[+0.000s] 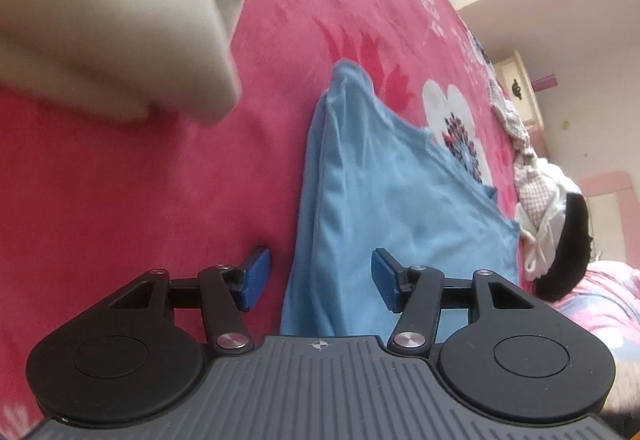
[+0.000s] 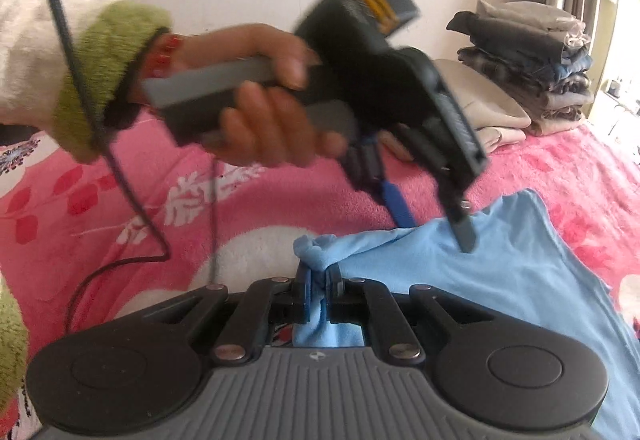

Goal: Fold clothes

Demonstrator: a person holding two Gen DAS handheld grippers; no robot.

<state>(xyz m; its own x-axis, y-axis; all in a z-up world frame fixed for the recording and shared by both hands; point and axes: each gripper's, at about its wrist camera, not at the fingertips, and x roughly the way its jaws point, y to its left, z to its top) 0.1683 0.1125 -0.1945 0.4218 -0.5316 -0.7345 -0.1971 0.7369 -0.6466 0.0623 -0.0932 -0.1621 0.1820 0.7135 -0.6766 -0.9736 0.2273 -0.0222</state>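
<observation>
A light blue garment (image 1: 400, 200) lies on the pink floral blanket (image 1: 140, 200). In the left wrist view my left gripper (image 1: 320, 278) is open and straddles the garment's near edge, one blue pad over the blanket and the other over the cloth. In the right wrist view my right gripper (image 2: 318, 292) is shut on a bunched corner of the light blue garment (image 2: 500, 272). A hand (image 2: 264, 108) holds the left gripper (image 2: 434, 224) tilted down, its fingertips apart at the garment's far edge.
A beige garment (image 1: 100, 20) fills the upper left, close and blurred. A pile of unfolded clothes (image 1: 536, 200) lies beyond the blue cloth. A stack of folded clothes (image 2: 532, 60) and a beige folded piece (image 2: 484, 108) sit at the back right. A black cable (image 2: 120, 176) trails across the blanket.
</observation>
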